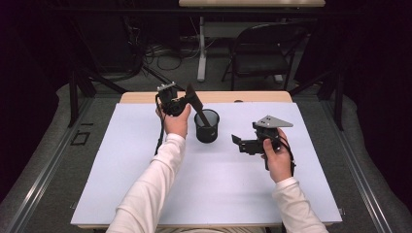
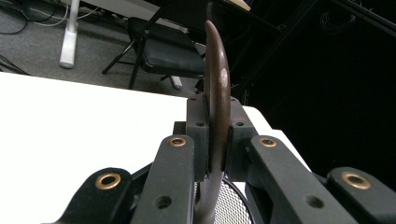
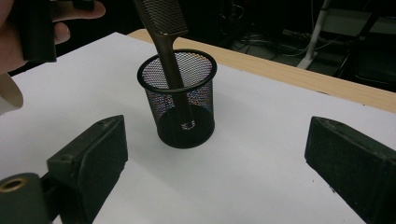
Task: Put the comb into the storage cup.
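Gripping a dark brown comb [image 2: 217,93] edge-on between its pads, the left gripper [image 1: 187,100] has its jaws clamped tight on the comb's toothed blade, as the left gripper view makes plain. The comb slants down from that grip, and its narrow handle reaches into a black mesh cup [image 1: 207,126]; in the right gripper view the handle's tip appears to reach the cup's [image 3: 180,100] floor, while the toothed part of the comb [image 3: 161,18] stands clear above the rim. The cup stands upright on the white table [image 1: 145,170], near its middle and just beside the left hand [image 1: 176,121], which comes in on a white sleeve [image 1: 150,194].

To the cup's right and well apart from it, the right gripper [image 1: 238,141] is held in the right hand [image 1: 278,158] above the table, pointing toward the cup. Its jaws are spread wide with nothing between them; in the right gripper view the cup is seen between the two black pads [image 3: 93,158], farther off.

Beyond the table's far edge a folding chair [image 1: 262,53] stands on the floor.
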